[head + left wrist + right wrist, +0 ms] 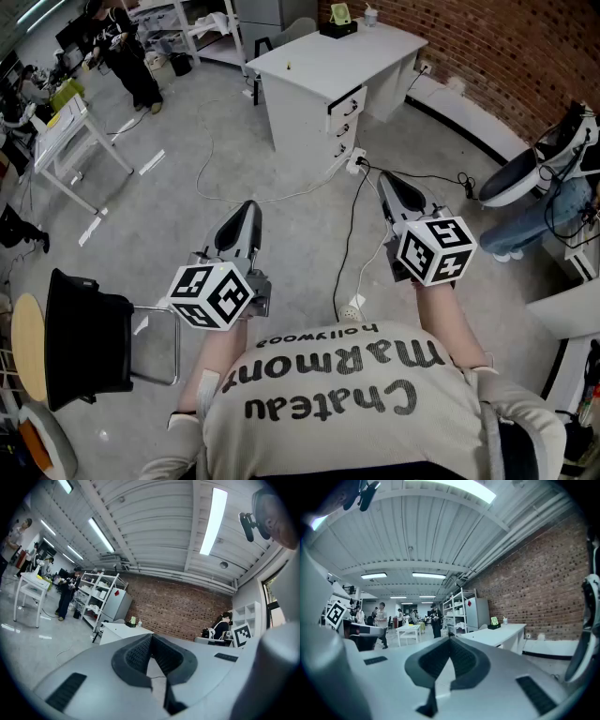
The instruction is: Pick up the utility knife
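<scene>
My left tongs (246, 211) and right tongs (384, 180) are both pressed closed, empty, held about level above the grey floor (281, 141); my shirt (347, 389) reads "Chateau Marmont hollywood"; a white counter (319, 58) stands ahead; I cannot find the utility knife in any view.

- Open-plan lab/workshop in an industrial shell: brick wall (506, 56) at 1 o'clock, bare grey floor (187, 216), ribbed ceiling (154, 522) with strip lights (213, 520).
- White desk (319, 61) at 12 o'clock, metal shelving (457, 606), loose cables (348, 239) on the floor.
- Person (127, 52) standing by workbenches at 10 o'clock.
</scene>
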Demonstrator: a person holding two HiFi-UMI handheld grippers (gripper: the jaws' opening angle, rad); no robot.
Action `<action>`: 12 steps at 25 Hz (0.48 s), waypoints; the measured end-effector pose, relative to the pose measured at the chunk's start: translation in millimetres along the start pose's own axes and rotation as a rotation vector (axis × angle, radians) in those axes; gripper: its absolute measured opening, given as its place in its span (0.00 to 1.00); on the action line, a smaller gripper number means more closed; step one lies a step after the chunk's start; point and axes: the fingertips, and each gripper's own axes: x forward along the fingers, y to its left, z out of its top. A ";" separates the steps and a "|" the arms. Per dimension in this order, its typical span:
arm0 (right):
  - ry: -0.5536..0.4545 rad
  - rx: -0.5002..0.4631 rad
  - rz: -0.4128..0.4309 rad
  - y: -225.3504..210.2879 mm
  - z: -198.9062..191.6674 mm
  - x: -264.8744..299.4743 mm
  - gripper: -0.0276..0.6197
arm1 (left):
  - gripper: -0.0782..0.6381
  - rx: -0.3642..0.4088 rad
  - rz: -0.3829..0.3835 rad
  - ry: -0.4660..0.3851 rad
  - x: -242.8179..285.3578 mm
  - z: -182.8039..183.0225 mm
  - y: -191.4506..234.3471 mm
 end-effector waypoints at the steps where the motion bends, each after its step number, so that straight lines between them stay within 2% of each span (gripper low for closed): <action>1: 0.005 0.000 -0.001 -1.7 -0.6 3.0 0.05 | 0.11 -0.001 0.002 0.001 2.2 -0.2 2.1; 7: 0.035 0.013 0.005 -18.3 -8.3 26.9 0.05 | 0.11 -0.017 0.023 0.014 23.3 -4.8 16.2; 12: 0.031 0.152 0.045 -47.5 -18.2 67.0 0.05 | 0.11 -0.041 0.027 0.004 62.8 -10.9 33.2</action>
